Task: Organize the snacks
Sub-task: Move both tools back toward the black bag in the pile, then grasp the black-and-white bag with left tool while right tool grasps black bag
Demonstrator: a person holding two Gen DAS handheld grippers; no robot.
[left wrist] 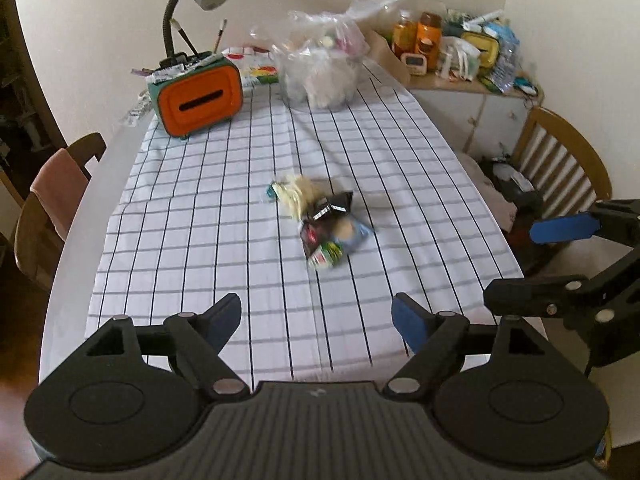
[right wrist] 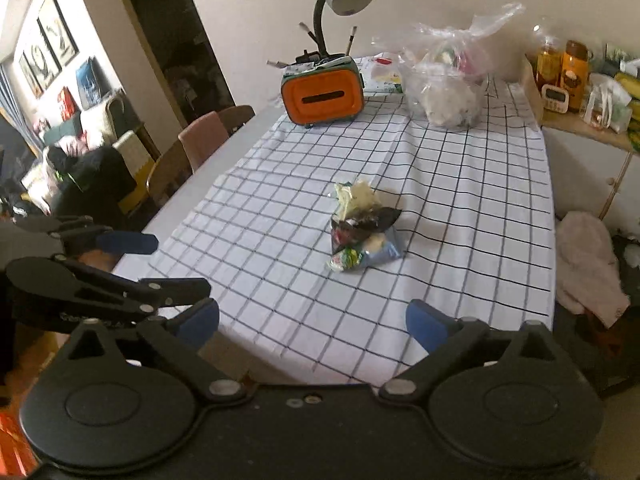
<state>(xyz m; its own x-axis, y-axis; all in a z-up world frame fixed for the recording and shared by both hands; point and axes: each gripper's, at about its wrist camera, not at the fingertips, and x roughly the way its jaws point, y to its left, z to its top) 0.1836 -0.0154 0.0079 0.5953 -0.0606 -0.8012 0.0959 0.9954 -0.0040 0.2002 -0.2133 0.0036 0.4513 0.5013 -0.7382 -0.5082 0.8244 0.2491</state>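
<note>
Snack packets (left wrist: 320, 224): heaped ahead of both claws, untouched, awaiting sorting.
Left claw (left wrist: 316, 320): spread wide, empty.
Right claw (right wrist: 312, 320): spread wide, empty.

no readable text, snack packets (right wrist: 362, 236) blurred, print on them too smeared to make out

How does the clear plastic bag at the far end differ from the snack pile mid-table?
The clear plastic bag stands tall and bulging by the wall; the snack pile lies low at the cloth's middle. The bag encloses its contents; the pile's small packets are loose and overlapping. Both rest on the checked tablecloth, untouched by either hand-held gripper.
</note>
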